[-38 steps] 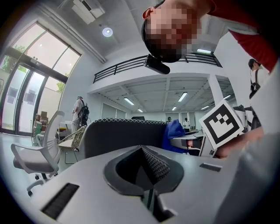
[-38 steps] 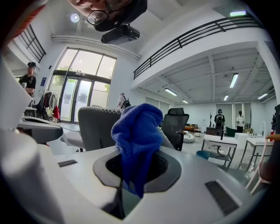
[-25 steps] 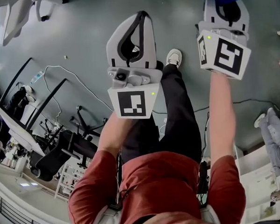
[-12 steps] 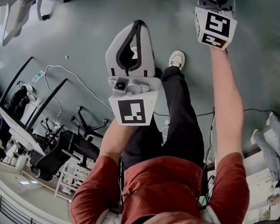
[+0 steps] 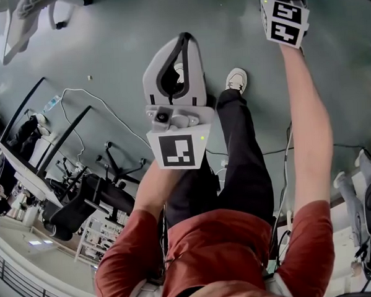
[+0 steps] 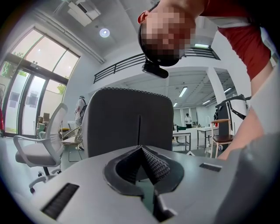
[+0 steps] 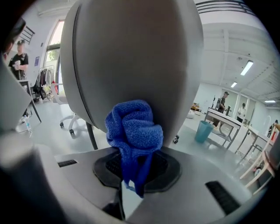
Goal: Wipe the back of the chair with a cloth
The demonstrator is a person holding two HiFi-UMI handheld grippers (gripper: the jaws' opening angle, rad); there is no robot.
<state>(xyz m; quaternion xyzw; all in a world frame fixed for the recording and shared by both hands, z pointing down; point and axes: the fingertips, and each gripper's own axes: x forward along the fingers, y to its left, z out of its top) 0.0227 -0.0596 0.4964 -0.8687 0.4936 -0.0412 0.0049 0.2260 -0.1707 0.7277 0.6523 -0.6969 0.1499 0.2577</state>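
Now the right gripper [image 7: 133,168] sits further out than a second ago: in the head view its cube [image 5: 284,20] is smaller and nearly at the top edge, with the right arm [image 5: 308,120] stretched almost straight. A second ago the cube was lower and larger, and blue cloth showed above it at the top edge. The left gripper [image 5: 181,45] has barely moved, a touch lower in the head view, with the shoe [image 5: 236,80] just to its right on the grey floor [image 5: 106,49]. The right jaws are clamped on the cloth [image 7: 133,127]. A thin blue strip runs down between them and a bunched wad bulges above. In the right gripper view the wad sits right against the lower part of the grey chair back [image 7: 131,52], touching as far as that view shows. The left jaws are closed tip to tip with nothing between them [image 6: 141,151]. A dark padded backrest [image 6: 127,118] stands ahead of them, apart; can't tell if it's the same chair. A white chair [image 6: 39,148] is off to its left. For markings, both cubes carry black-and-white square block markers, the left one [image 5: 176,150] facing the head camera with a small green light beside it. A teal bin [image 7: 203,131] stands on the floor behind the chair.
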